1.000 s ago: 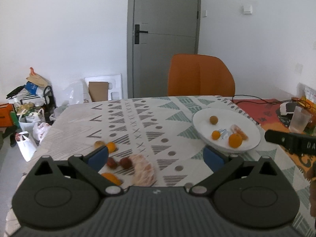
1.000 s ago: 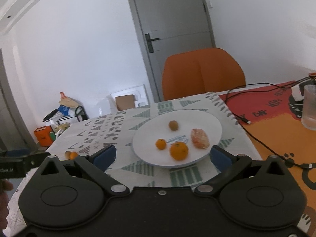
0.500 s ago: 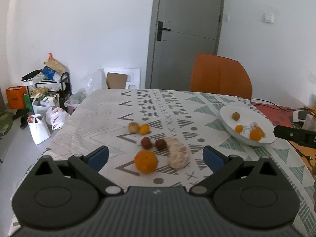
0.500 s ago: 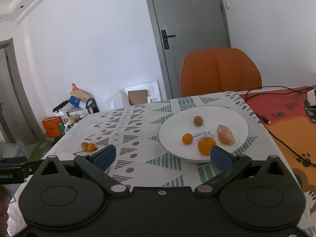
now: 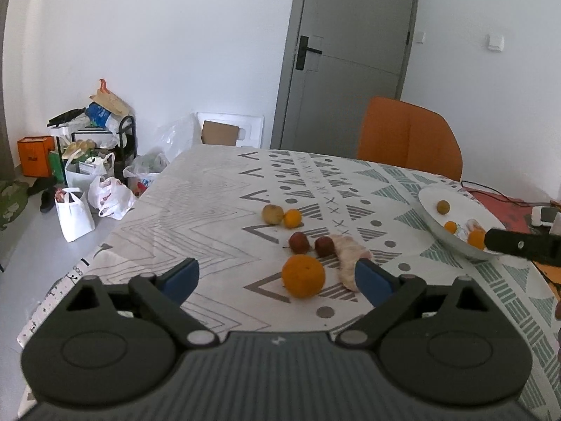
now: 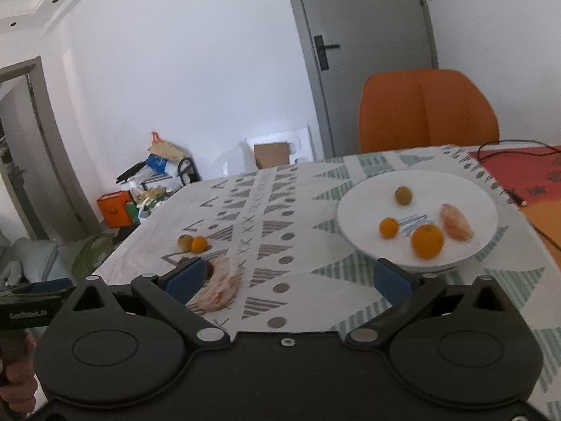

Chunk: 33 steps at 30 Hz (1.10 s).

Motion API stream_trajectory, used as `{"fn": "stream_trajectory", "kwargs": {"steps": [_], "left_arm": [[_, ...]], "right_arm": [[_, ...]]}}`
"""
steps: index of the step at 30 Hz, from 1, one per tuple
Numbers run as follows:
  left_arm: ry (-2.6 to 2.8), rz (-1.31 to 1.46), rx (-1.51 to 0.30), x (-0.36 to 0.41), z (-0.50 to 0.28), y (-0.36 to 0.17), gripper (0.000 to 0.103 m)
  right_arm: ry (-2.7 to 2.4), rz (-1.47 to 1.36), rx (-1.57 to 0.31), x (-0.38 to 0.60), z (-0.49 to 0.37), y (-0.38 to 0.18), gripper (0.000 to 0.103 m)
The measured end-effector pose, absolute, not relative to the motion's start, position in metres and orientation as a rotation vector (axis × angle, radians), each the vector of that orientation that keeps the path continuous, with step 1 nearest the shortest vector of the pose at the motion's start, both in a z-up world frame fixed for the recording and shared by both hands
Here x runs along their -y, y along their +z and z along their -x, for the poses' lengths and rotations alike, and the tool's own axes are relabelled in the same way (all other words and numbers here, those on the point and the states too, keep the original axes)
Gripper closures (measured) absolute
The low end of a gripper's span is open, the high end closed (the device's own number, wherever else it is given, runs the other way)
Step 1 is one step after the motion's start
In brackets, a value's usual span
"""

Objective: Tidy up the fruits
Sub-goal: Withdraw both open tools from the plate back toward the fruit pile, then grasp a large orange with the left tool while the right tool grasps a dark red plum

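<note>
Left wrist | left hand-held gripper (image 5: 277, 279) spread, narrowing, unladen | round dimpled orange (image 5: 303, 275) | right hand-held gripper (image 6: 287, 279) spread

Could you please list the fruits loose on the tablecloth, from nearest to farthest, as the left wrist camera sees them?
Large orange → peeled pale segment → two dark red fruits → small orange and brownish fruit, about level with each other at the far end.
</note>
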<state>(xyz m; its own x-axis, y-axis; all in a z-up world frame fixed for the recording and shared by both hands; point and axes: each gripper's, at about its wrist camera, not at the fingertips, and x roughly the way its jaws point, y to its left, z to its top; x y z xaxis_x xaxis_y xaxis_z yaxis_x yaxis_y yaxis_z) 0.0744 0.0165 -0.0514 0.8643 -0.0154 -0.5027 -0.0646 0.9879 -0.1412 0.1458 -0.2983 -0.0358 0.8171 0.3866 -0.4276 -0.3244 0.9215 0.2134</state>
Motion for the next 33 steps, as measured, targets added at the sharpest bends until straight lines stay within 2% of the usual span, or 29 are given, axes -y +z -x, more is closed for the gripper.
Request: {"fn": "stream_trajectory", "kwargs": {"steps": [14,19,24,33], "left_arm": [[0.007,0.198,-0.563,-0.035,-0.1,-0.065,0.022],[-0.009,0.221,-0.577,-0.032,-0.109,-0.073,0.027],[-0.03,0.246,-0.588,-0.029,-0.117,-0.079,0.033],[-0.073,0.279,-0.617,-0.023,-0.133,-0.088,0.036]], "right_arm": [[0.466,-0.077,-0.552,0.255,-0.174,-0.044,0.003],[0.502,-0.063,-0.589,0.246,-0.185,-0.05,0.021],[0.523,-0.046,-0.618,0.241,-0.192,-0.055,0.026],[0.527,-0.024,-0.629,0.238,-0.202,-0.056,0.026]]}}
